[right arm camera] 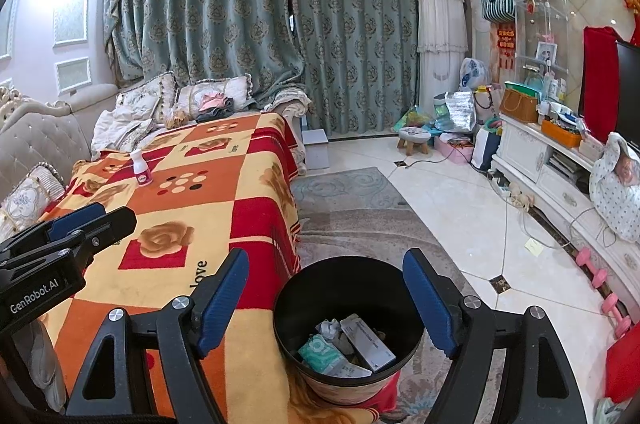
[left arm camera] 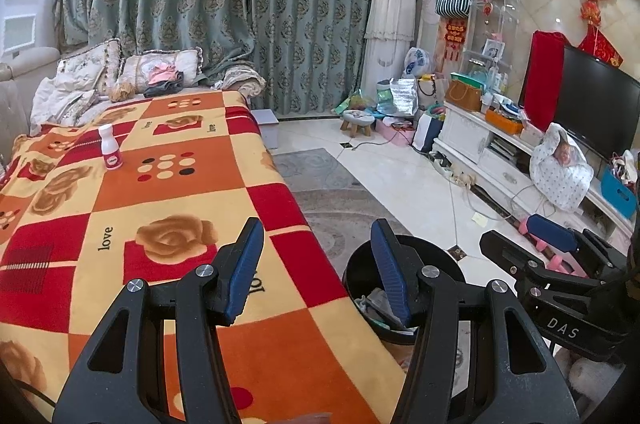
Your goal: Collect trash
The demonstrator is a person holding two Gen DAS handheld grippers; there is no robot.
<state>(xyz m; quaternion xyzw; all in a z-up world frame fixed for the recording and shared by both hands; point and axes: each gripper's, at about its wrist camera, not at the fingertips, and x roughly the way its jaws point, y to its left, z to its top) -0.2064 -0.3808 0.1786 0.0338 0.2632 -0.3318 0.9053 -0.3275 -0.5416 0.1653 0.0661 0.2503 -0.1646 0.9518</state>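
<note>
A white bottle with a pink label (left arm camera: 110,147) (right arm camera: 141,167) stands upright on the checked blanket (left arm camera: 168,191) (right arm camera: 208,183) over the sofa. A black bin (right arm camera: 348,308) (left arm camera: 360,276) on the floor beside the sofa holds a white box (right arm camera: 366,342), a teal tissue pack (right arm camera: 322,348) and crumpled paper. My right gripper (right arm camera: 326,300) hangs open above the bin, with nothing between its blue pads. My left gripper (left arm camera: 316,264) (right arm camera: 112,214) is open and empty over the blanket's edge, far short of the bottle. The right gripper (left arm camera: 516,240) shows at the right of the left wrist view.
A grey patterned rug (right arm camera: 360,191) lies under the bin on the tiled floor. A white TV cabinet (right arm camera: 560,175) with clutter runs along the right wall, with pink dumbbells (right arm camera: 604,280) and cables on the floor. Cushions (left arm camera: 160,69), a small stool (right arm camera: 414,139) and bags stand near the curtain.
</note>
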